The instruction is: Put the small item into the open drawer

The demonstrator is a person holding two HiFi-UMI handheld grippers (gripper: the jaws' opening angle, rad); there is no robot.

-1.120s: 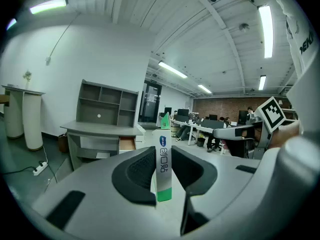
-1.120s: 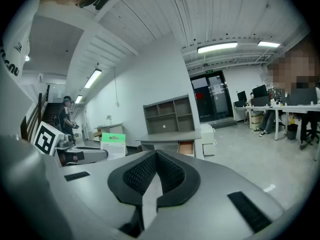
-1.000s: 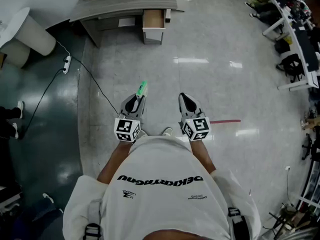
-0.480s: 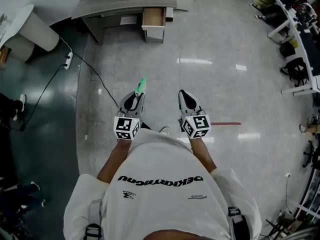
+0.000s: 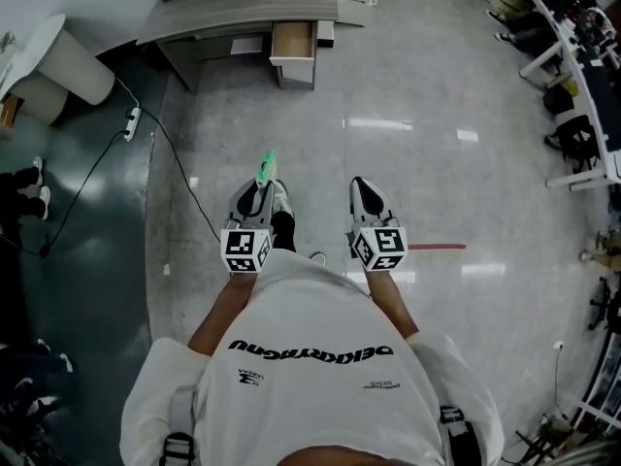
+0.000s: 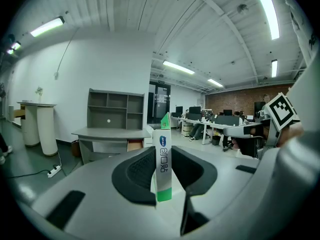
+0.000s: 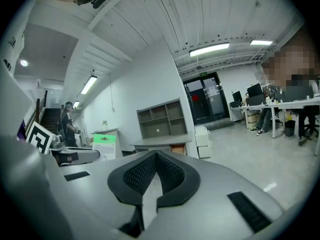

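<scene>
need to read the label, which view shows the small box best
Left gripper view: the box stands upright in the left tongs, print facing the camera. Head view shows only its green tip; right gripper view shows it small, far left.

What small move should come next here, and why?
Probably a step forward toward the desk. The left gripper is clamped on the white-and-green box, but the open drawer lies well ahead across the floor, likely beyond reach. The right gripper is shut and empty.
</scene>
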